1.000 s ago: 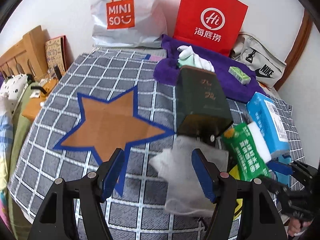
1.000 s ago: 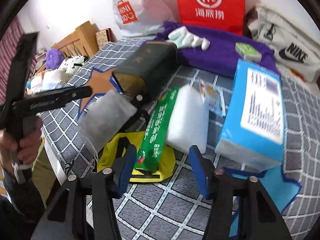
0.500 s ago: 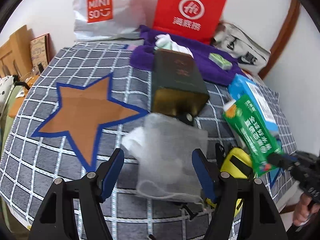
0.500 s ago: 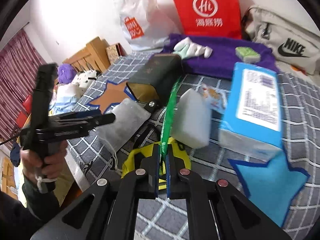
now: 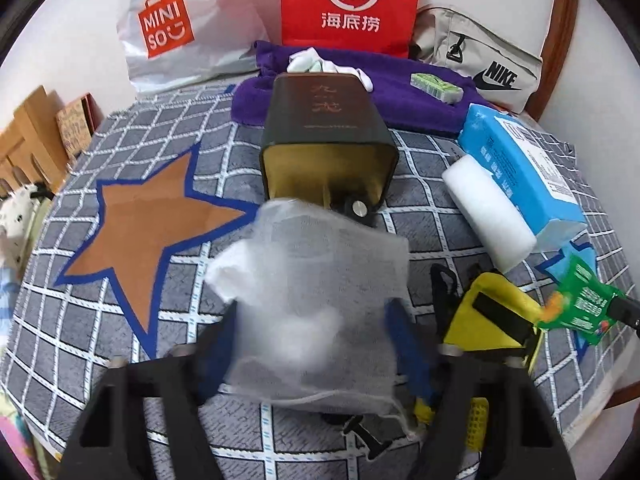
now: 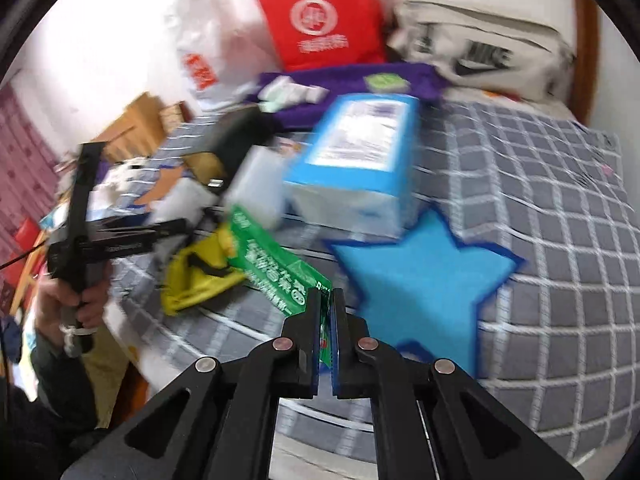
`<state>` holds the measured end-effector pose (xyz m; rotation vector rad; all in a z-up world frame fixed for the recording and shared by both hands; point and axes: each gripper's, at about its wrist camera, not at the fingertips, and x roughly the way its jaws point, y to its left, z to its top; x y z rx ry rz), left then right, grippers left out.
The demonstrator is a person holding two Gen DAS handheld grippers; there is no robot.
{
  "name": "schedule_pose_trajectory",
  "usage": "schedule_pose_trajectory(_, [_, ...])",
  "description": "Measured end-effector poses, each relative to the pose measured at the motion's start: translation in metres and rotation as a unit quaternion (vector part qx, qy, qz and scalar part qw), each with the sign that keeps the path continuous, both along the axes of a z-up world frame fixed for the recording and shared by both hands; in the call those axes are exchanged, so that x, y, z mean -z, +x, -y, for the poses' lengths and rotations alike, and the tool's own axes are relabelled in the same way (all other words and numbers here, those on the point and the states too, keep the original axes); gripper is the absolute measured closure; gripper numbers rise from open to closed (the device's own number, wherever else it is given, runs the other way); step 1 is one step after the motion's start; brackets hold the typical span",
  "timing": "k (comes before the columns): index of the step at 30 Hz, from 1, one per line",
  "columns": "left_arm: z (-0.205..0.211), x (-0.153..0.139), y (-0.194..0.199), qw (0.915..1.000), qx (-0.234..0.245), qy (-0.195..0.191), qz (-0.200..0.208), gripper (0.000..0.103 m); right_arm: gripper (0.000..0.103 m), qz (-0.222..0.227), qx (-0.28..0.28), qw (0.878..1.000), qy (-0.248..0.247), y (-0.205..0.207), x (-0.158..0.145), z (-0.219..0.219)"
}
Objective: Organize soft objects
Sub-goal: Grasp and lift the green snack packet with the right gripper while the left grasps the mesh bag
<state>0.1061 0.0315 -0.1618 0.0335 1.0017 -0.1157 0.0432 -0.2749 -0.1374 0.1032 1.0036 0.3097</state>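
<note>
My left gripper (image 5: 312, 332) is open, its fingers astride a white mesh pouch (image 5: 316, 300) lying on the checked bedspread. The pouch hides the fingertips. My right gripper (image 6: 326, 300) is shut on a green packet (image 6: 276, 264) and holds it lifted above the bed; the packet also shows at the right edge of the left wrist view (image 5: 580, 304). A white foam block (image 5: 488, 216) lies against a blue tissue pack (image 5: 520, 168). A yellow strap bag (image 5: 492, 316) lies right of the pouch. The right wrist view is blurred.
A dark open tin box (image 5: 328, 144) lies on its side behind the pouch. A brown star patch (image 5: 148, 216) is at left, a blue star patch (image 6: 420, 276) at right. A purple towel (image 5: 400, 96), Miniso bag (image 5: 180, 28), red bag (image 5: 348, 4) and Nike bag (image 5: 480, 56) line the wall.
My right gripper closed on the green packet, lifted it and swung it right toward the blue star. My left gripper moved forward over the mesh pouch.
</note>
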Motion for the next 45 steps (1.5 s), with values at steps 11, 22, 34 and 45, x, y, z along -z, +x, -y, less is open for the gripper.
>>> schedule_pose_trajectory(11, [-0.027, -0.019, -0.004, 0.9970, 0.010, -0.073, 0.026, 0.094, 0.032, 0.014, -0.041, 0.999, -0.022, -0.003, 0.013, -0.007])
schedule_pose_trajectory(22, [-0.046, -0.028, -0.007, 0.9934, -0.001, -0.110, 0.032, 0.095, 0.031, 0.036, -0.093, 0.988, -0.118, 0.009, 0.046, -0.055])
schedule_pose_trajectory(34, [-0.044, -0.034, -0.009, 0.9919, 0.001, -0.118, 0.047, 0.095, 0.084, 0.027, -0.058, 0.996, -0.062, 0.014, 0.032, -0.034])
schedule_pose_trajectory(45, [-0.040, -0.053, -0.013, 0.9898, 0.003, -0.129, 0.060, 0.096, 0.084, 0.053, -0.048, 0.997, -0.040, 0.009, -0.007, -0.029])
